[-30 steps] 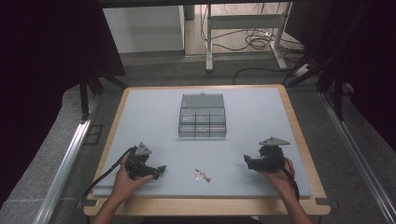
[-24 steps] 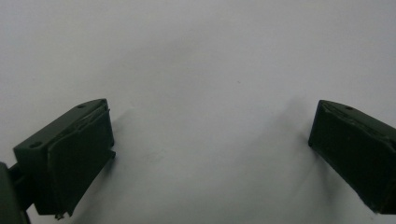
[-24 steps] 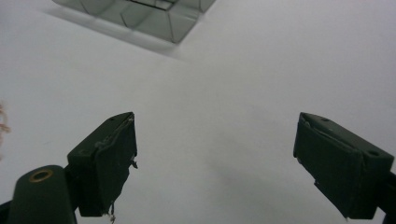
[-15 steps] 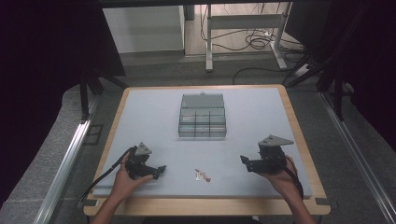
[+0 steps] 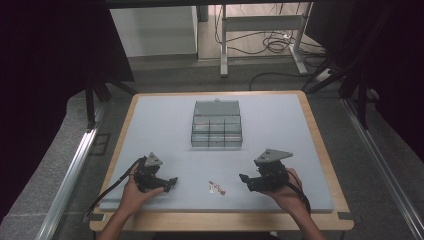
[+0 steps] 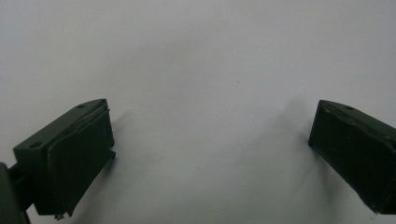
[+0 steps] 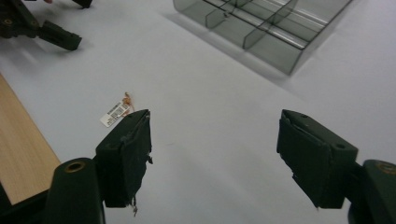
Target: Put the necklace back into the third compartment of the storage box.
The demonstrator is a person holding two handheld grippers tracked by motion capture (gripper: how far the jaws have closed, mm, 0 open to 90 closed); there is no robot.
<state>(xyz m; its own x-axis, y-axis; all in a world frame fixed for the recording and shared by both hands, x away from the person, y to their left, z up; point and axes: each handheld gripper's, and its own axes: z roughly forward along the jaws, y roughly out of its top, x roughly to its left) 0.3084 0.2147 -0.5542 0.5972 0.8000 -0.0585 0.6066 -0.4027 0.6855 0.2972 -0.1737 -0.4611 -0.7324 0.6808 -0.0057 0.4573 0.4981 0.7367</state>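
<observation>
A small white label with an orange-brown bit attached (image 5: 217, 187) lies on the grey mat near the front edge, between both grippers. In the right gripper view the label (image 7: 115, 112) sits just beyond the left jaw. My right gripper (image 5: 245, 181) (image 7: 215, 126) is open, held in a hand and pointing left at the label, a short way from it. My left gripper (image 5: 171, 183) (image 6: 210, 112) is open too, low over bare mat, pointing right. Nothing is between either pair of jaws. A clear plastic compartment box (image 5: 216, 125) (image 7: 261, 23) with its lid up stands mid-table.
The grey mat (image 5: 160, 130) covers a wooden-edged table (image 5: 225, 220). The left gripper (image 7: 56, 32) also shows at the top left of the right gripper view. Cables trail from both grippers toward the front edge. Dark curtains and floor rails flank the table.
My right gripper has shifted left toward the label. The left gripper and the label have stayed where they were.
</observation>
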